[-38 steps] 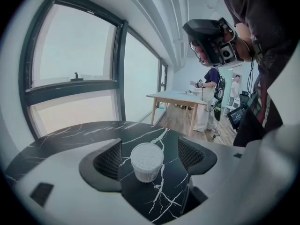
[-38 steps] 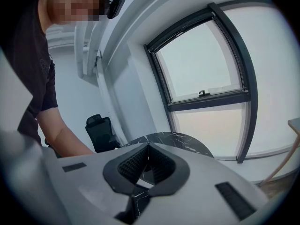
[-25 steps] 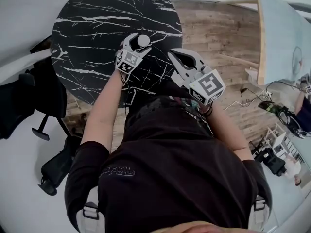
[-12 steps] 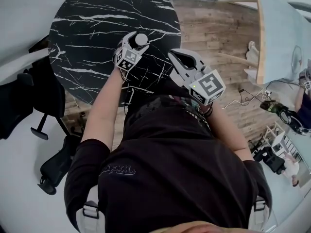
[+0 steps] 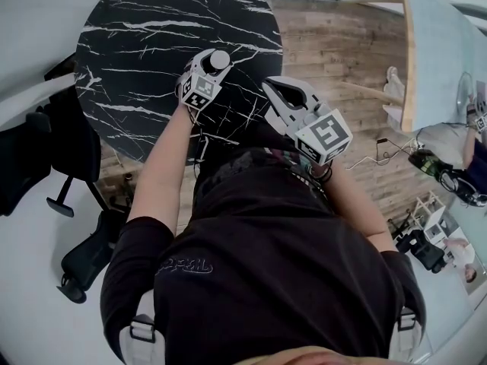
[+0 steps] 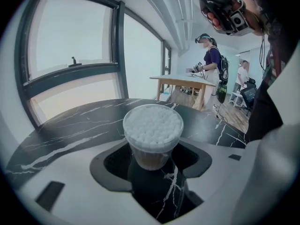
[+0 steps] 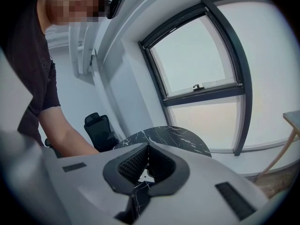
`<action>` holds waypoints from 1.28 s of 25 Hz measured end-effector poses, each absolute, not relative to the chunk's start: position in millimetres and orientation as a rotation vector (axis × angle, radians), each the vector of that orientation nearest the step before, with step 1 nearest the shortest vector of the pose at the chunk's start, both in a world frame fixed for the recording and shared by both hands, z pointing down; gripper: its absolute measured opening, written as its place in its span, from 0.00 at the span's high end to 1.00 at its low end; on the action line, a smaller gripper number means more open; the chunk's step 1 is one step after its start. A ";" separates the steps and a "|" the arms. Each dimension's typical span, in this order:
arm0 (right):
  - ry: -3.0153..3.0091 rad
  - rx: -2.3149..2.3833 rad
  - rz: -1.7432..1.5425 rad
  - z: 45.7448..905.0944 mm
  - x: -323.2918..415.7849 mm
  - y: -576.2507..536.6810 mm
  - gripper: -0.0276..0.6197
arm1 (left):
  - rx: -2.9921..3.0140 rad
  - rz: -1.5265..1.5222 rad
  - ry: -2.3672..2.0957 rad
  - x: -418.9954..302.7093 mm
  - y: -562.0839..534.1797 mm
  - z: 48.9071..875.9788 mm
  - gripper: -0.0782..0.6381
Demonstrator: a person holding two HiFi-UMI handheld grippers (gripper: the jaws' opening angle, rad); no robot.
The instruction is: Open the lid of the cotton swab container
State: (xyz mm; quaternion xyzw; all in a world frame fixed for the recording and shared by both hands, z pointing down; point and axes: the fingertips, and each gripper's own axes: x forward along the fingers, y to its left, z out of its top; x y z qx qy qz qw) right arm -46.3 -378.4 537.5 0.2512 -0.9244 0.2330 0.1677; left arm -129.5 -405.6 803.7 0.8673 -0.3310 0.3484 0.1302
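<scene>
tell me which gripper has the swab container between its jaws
The left gripper: the container stands between its jaws, which have just been closing. The right gripper is shut on nothing.

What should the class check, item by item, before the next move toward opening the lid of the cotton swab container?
1. Cotton swab container upright on the table: ok.
2. Container between the jaws of the left tongs, which have just been closing: ok.
3. Pads pressing firmly on its sides: cannot tell.
4. Lid seated on top: looks closed, ok.
5. Right tongs at the lid: not ok. They are shut, empty and held back from the container.
6. Where the lid lifts: cannot tell.
</scene>
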 end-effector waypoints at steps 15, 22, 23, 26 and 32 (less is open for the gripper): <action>-2.671 0.694 0.612 519.7 -60.7 -364.5 0.92 | 2.515 0.992 -0.963 -138.6 -385.0 773.4 0.52; -2.698 0.682 0.572 509.0 -75.9 -339.0 0.92 | 2.477 0.964 -0.978 -154.1 -355.6 741.1 0.52; -2.702 0.682 0.568 508.0 -78.3 -334.9 0.92 | 2.476 0.964 -0.978 -155.5 -350.5 735.8 0.52; -2.715 0.679 0.555 505.8 -86.5 -321.8 0.92 | 2.473 0.955 -0.980 -159.9 -333.0 718.3 0.52; -2.731 0.688 0.532 500.1 -99.6 -297.3 0.92 | 2.460 0.924 -0.996 -168.7 -298.0 686.6 0.52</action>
